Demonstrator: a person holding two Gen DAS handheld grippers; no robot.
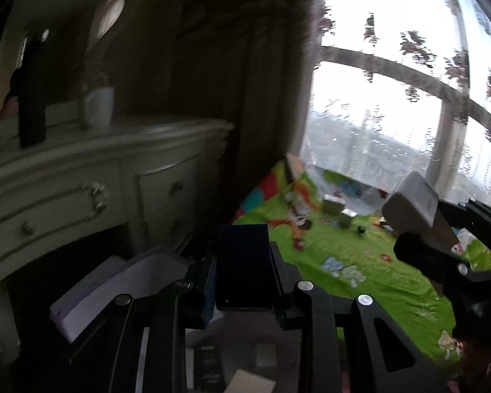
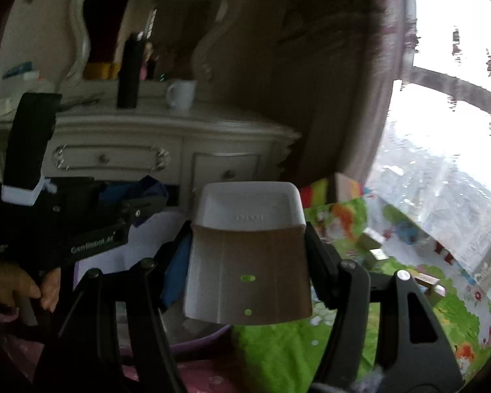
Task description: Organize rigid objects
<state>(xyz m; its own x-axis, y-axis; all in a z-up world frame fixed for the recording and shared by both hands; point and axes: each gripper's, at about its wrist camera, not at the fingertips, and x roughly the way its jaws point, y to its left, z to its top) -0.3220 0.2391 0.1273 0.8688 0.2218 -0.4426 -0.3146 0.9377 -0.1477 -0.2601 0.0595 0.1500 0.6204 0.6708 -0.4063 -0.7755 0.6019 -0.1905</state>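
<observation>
Risks first, biggest thing down. White dressing table (image 2: 167, 137), carved, glossy, w/ drawers, sits near both loads; a swing could clip its edge, judging by the blurred views. Green play mat (image 1: 360, 262), soft, printed, has small blocks scattered on it, so a dropped item could land among them.

Right tool (image 2: 248, 252) is about half open, clamped on a white plastic box (image 2: 248, 229): hard, smooth, rounded corners. Slick sides could slip from the pads.

Left tool (image 1: 244, 275) is nearly closed on a dark blue flat box (image 1: 244, 262), thin, rigid, matte. The narrow grip might let it twist. Both are held in air, above mat and floor.
</observation>
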